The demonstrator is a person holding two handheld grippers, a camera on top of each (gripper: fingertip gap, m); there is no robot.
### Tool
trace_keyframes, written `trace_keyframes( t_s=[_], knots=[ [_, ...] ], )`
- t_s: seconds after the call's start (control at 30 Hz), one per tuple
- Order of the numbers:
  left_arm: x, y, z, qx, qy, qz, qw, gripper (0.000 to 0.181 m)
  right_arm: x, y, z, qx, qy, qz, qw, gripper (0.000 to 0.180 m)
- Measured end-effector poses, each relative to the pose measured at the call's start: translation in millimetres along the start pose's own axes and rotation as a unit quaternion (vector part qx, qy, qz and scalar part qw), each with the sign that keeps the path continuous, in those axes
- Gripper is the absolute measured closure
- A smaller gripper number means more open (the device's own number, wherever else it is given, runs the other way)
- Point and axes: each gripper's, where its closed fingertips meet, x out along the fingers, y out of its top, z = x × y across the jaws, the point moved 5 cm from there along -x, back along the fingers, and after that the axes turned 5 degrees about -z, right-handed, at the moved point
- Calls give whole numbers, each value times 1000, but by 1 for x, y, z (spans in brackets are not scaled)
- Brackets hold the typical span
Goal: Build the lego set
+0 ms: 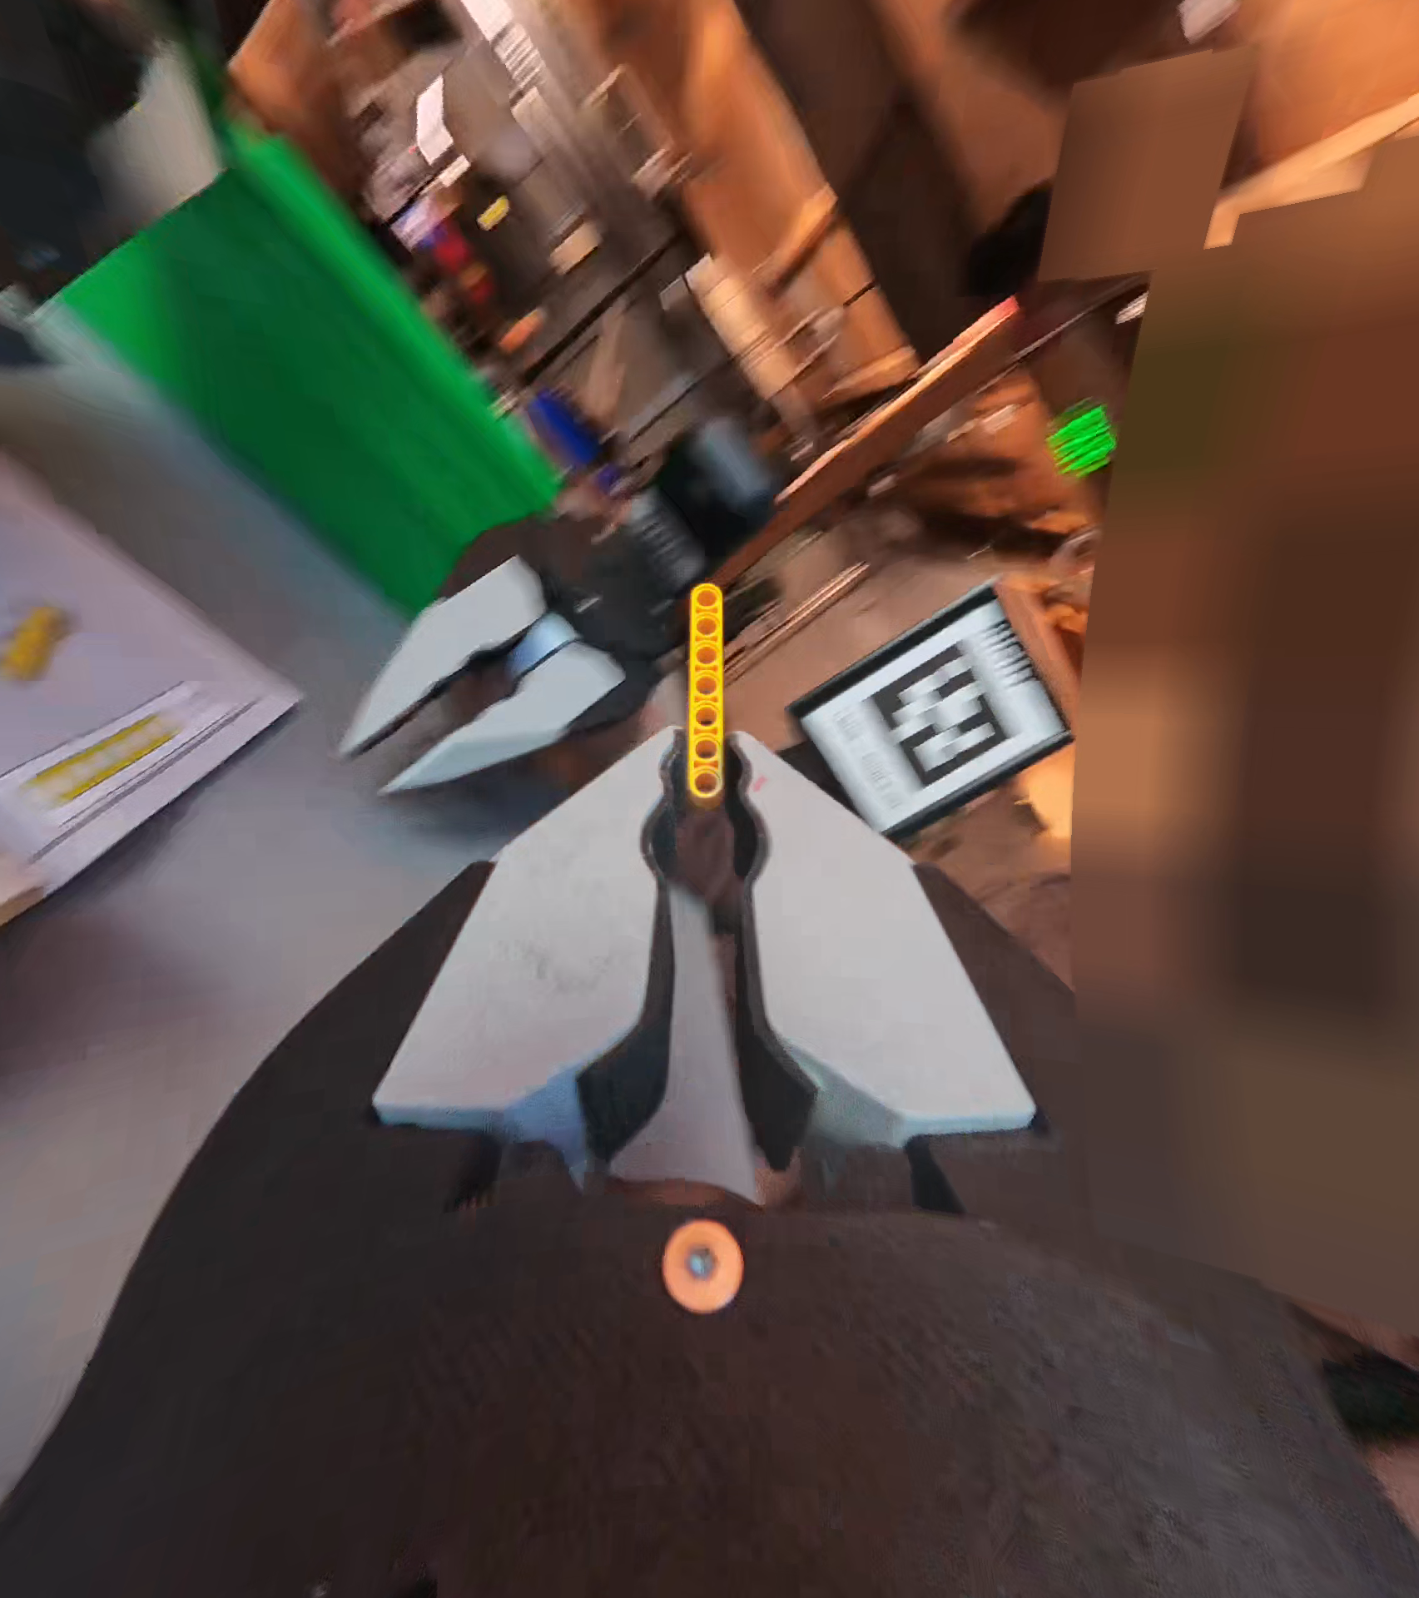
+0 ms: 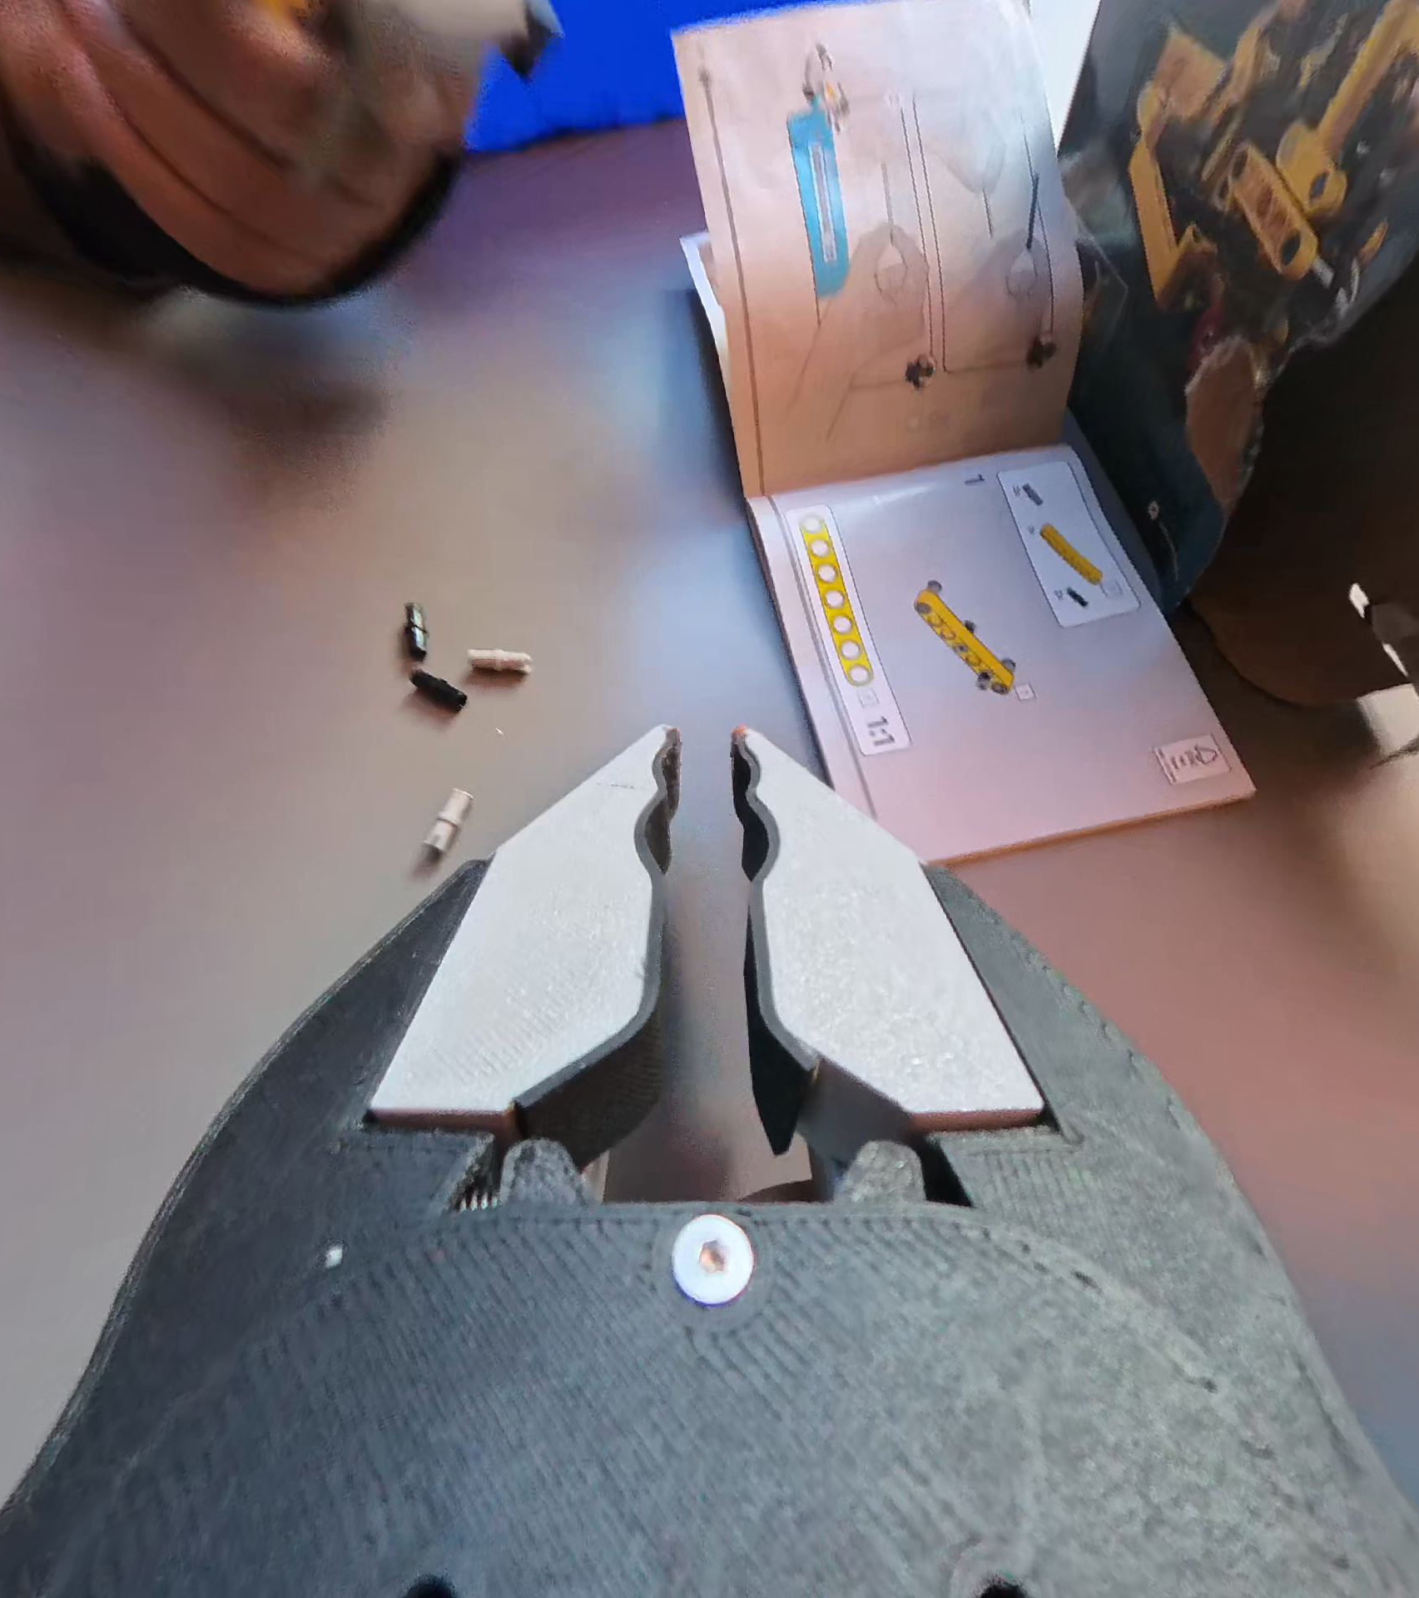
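bare table [image 2: 169,519] left of the booklet [image 2: 1000,657]; left gripper [image 1: 706,761] jaws clamp the yellow beam [image 1: 706,683], right gripper [image 2: 704,744] jaws apart

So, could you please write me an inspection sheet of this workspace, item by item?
Surface: dark grey table, matte, mostly bare.
Job's things: yellow beam upright in the left gripper; two black pins and two tan pins loose on the table; open instruction booklet; set box standing behind it.
Clutter: nothing seen.
Grippers: left shut on the beam's lower end; right gripper open, empty, above the table near the pins.
Cables: nothing seen.
Surroundings: green panel, framed marker card, blurred shelving.
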Motion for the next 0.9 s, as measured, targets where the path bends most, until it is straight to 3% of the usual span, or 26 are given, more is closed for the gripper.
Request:
trace_keyframes(
  t_s=[0.1, 0.23, 0.6, 0.9],
  knots=[
    [2, -19, -26, 7, 106, -86, 991, 175, -4, 8, -6, 3, 29, 39, 999, 170],
    [6, -32, -37, 38, 162, -142, 976, 175, -5, 11, -13, -18, 47, 51, 997, 165],
    [13, -49, -39, -10, 140, -179, 974, 175, 0, 20, -34, -73, 66, 76, 992, 158],
    [13, -49, -40, -31, 130, -176, 975, 175, 4, 24, -43, -121, 42, 79, 989, 167]
  ],
)
